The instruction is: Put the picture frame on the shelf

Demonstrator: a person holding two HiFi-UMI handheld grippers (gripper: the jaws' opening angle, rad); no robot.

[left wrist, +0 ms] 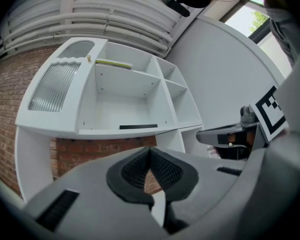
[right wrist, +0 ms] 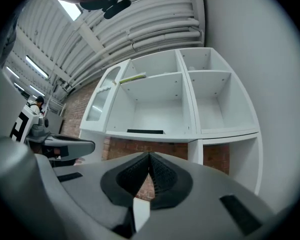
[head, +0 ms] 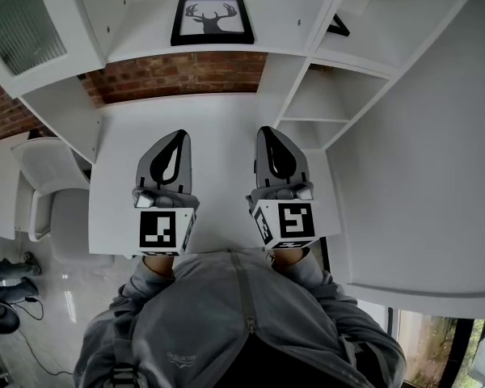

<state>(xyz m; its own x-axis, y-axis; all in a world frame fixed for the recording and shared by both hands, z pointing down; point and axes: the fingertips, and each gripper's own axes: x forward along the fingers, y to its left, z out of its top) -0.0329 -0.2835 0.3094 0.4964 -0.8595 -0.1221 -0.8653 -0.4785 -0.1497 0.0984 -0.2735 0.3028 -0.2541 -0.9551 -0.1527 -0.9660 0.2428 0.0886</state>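
A black picture frame (head: 213, 20) with a deer-head silhouette lies flat on the white shelf (head: 145, 31) at the top of the head view. From both gripper views it shows only as a thin dark strip, the frame (left wrist: 138, 127) and the frame (right wrist: 145, 131), on the shelf board. My left gripper (head: 171, 140) is shut and holds nothing, above the white desk (head: 218, 128). My right gripper (head: 273, 136) is shut and empty too, side by side with the left. Both stand well short of the frame. The left gripper (left wrist: 150, 151) and right gripper (right wrist: 149, 156) point up at the shelf unit.
The shelf unit has open cubbies (head: 323, 103) at the right and a ribbed glass door (head: 20, 23) at the left. A brick wall (head: 178, 75) shows behind the desk. A white chair (head: 52, 192) stands left of the desk. A small dark object (head: 338, 27) sits in a right compartment.
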